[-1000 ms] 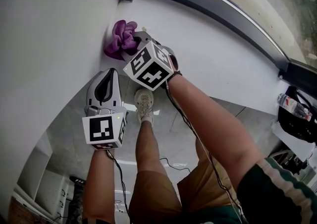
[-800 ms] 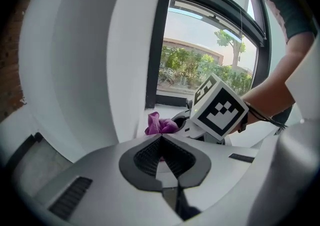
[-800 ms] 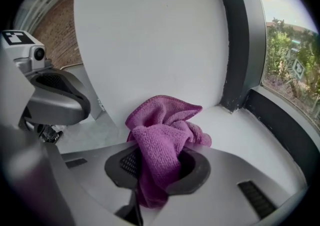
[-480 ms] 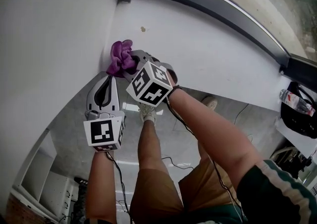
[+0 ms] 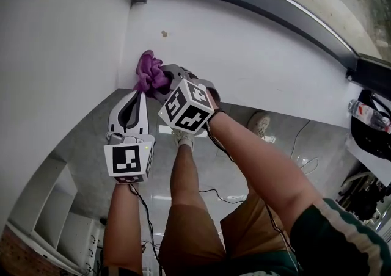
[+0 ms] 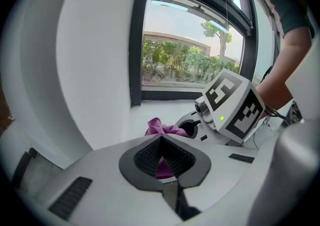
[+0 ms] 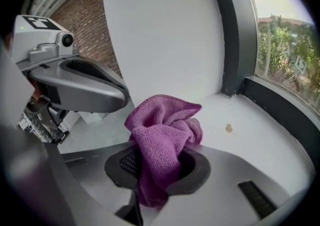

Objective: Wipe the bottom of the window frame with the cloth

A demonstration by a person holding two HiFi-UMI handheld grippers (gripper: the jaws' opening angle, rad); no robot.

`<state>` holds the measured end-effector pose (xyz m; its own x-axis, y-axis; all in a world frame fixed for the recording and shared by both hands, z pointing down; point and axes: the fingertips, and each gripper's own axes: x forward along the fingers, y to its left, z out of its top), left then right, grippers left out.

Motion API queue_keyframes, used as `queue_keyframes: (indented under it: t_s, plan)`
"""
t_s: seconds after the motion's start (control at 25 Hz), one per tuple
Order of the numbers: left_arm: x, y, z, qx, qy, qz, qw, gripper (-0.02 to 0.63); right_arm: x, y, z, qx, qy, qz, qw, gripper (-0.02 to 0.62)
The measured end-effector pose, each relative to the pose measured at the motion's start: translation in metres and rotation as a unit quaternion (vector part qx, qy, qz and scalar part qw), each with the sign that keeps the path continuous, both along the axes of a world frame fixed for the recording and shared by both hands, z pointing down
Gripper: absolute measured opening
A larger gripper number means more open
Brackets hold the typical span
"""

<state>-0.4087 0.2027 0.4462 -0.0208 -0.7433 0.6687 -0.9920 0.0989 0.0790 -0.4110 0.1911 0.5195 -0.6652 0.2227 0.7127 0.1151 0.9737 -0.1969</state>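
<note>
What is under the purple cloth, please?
The white sill lies below the purple cloth, which the right gripper holds in its jaws. The patch of sill directly beneath is covered, so contact or dirt there cannot be seen.

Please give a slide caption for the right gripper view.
Right gripper shut on the purple cloth over the white sill, near a brown spot.

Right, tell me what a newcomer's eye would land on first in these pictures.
The bright purple cloth stands out most. It is bunched up and clamped in the right gripper at the left end of the white sill, close to the side wall. A small brownish spot marks the sill just beyond the cloth. The left gripper hovers beside it, shut and empty.
</note>
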Motion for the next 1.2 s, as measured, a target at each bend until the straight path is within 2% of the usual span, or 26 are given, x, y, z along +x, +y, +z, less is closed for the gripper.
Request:
queue_keyframes:
  t_s: [0.2, 0.4, 0.84, 1.2]
  plan:
    - [0.019, -0.013, 0.002, -0.006, 0.002, 0.021, 0.9998, 0.006, 0.035, -0.007, 0.001, 0.004, 0.007, 0.010, 1.000, 0.101]
    - [0.052, -0.028, -0.001, -0.004, 0.004, 0.046, 0.9989, 0.006, 0.075, -0.017, 0.003, 0.007, 0.022, 0.026, 0.999, 0.101]
    - [0.147, -0.063, 0.002, -0.022, 0.009, 0.118, 0.9927, 0.006, 0.176, -0.044, 0.006, -0.002, 0.041, 0.066, 0.997, 0.101]
    - [0.228, -0.100, 0.009, -0.035, 0.007, 0.176, 0.9837, 0.006, 0.257, -0.072, 0.008, -0.006, 0.057, 0.100, 0.993, 0.101]
